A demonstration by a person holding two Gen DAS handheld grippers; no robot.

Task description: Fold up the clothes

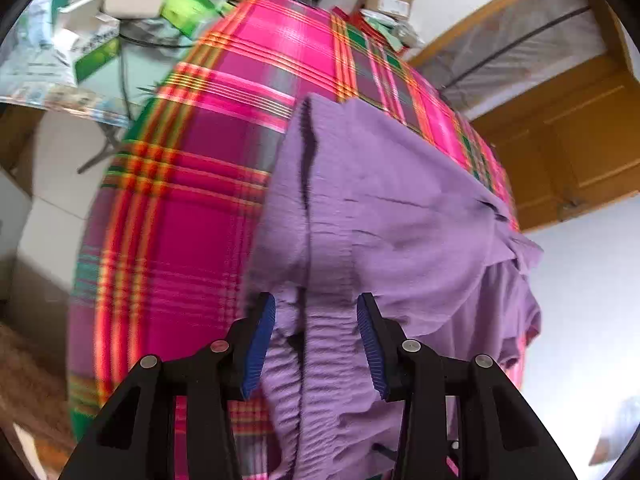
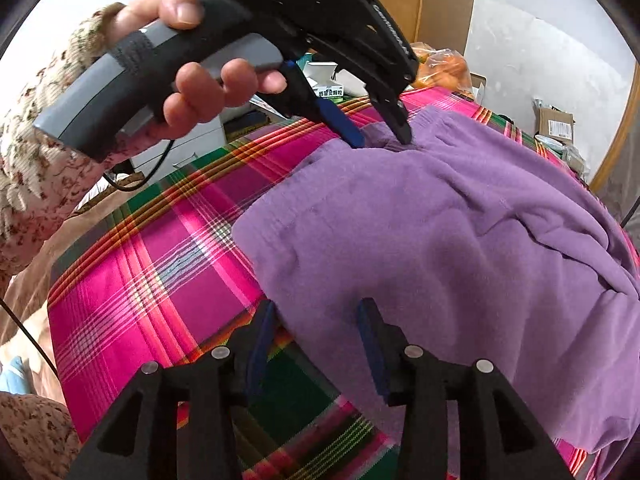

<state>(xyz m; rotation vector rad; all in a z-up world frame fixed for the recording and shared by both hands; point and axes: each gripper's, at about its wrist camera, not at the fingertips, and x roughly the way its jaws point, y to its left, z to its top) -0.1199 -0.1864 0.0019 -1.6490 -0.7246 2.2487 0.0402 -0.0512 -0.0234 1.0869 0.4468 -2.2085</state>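
1. Left gripper (image 1: pixel 316 340) first: blue pads (image 1: pixel 260 344) spread wide, a gathered, ribbed band of the purple garment (image 1: pixel 380 220) bunched up between them. The cloth touches the left pad, and the right pad stands just clear of it, so nothing is clamped.
2. Seen from the right wrist camera, that same left gripper (image 2: pixel 382 136) comes down on the garment's (image 2: pixel 460 240) far edge with its tips parted and pressed into a small ridge of fabric.
3. A hand (image 2: pixel 192 84) in a floral sleeve (image 2: pixel 32 184) holds the grey handle, thumb on top and fingers curled under near the trigger.
4. Right gripper (image 2: pixel 316 340): jaws spread too, set at the garment's near edge. The right finger lies over purple cloth, the left over the plaid cloth (image 2: pixel 152 280); whether the hem sits between them, I cannot tell.
5. The garment lies spread on the pink, green and orange plaid cloth (image 1: pixel 180 220), wrinkled, with one side spilling over the right edge.
6. Beyond the far edge: boxes (image 1: pixel 96 40) and papers piled on a side table, a bag of oranges (image 2: pixel 440 66), a cardboard box (image 1: pixel 386 0).
7. A wooden door (image 1: pixel 580 140) stands to the right in the left wrist view.
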